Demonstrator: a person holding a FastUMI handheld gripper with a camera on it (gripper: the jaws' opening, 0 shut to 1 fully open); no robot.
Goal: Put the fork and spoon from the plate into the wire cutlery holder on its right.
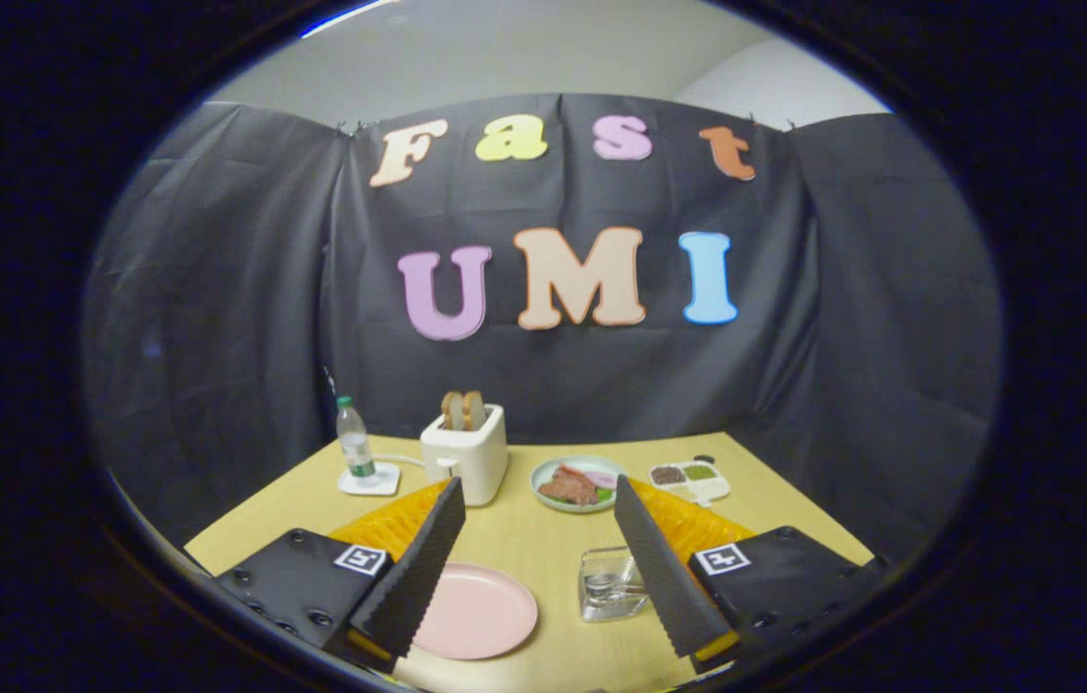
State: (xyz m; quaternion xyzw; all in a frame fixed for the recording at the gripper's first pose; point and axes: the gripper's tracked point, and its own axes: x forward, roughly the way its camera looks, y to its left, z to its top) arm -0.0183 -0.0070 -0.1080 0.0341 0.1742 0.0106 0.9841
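Black-draped booth, yellow table [524, 539]: my gripper [538, 500] hangs spread and empty above the bare pink plate [478, 611]; I risk knocking the cutlery holder [612, 583] beside one finger.

A pale pink plate [476, 612] is seen on a light yellow-tan worktop [543, 539]; the toaster [464, 450] is cream, and the bottle [353, 441] is capped in green.

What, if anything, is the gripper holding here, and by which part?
Nothing is held. The gripper is open, its fingers spread above the table, with the pink plate and the clear holder lying between them.
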